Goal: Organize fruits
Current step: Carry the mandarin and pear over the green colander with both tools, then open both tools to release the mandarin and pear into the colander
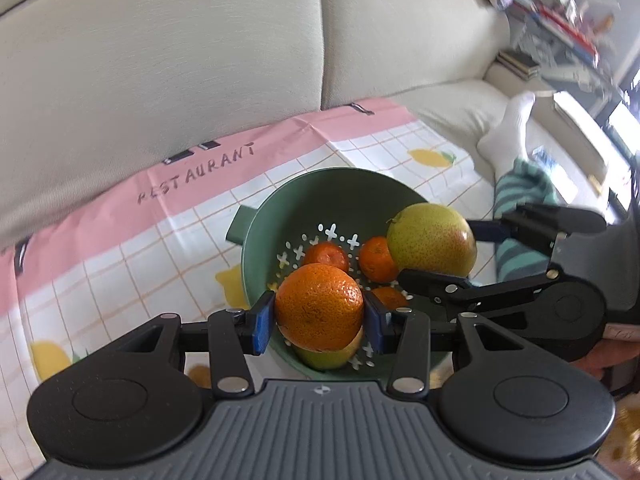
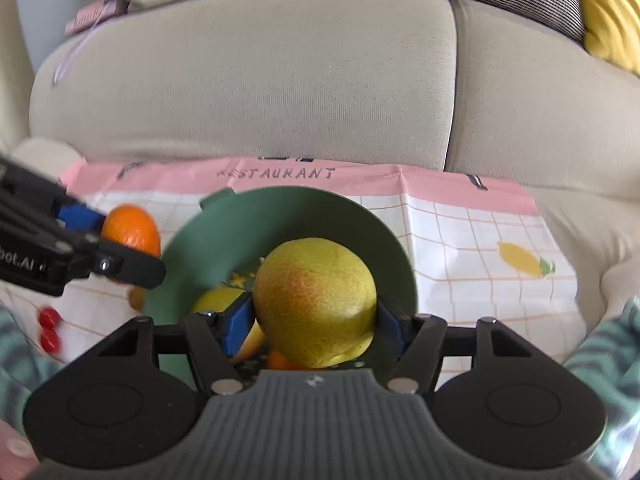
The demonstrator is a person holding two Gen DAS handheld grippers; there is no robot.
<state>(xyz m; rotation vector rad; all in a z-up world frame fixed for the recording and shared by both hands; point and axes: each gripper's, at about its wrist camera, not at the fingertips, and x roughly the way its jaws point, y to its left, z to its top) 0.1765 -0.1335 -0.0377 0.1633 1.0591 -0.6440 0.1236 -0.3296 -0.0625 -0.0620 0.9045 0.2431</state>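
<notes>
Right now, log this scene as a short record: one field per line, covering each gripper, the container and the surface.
left gripper: shut on an orange, held over the colander
right gripper: shut on a yellow-green pear, held over the colander
colander: green, perforated bottom, standing on the cloth
inside colander: at least three small oranges and a yellow-green fruit partly hidden under the held orange
surface: checked cloth with pink border and lemon print, laid on a beige sofa
beside colander: two small red fruits on the cloth
</notes>
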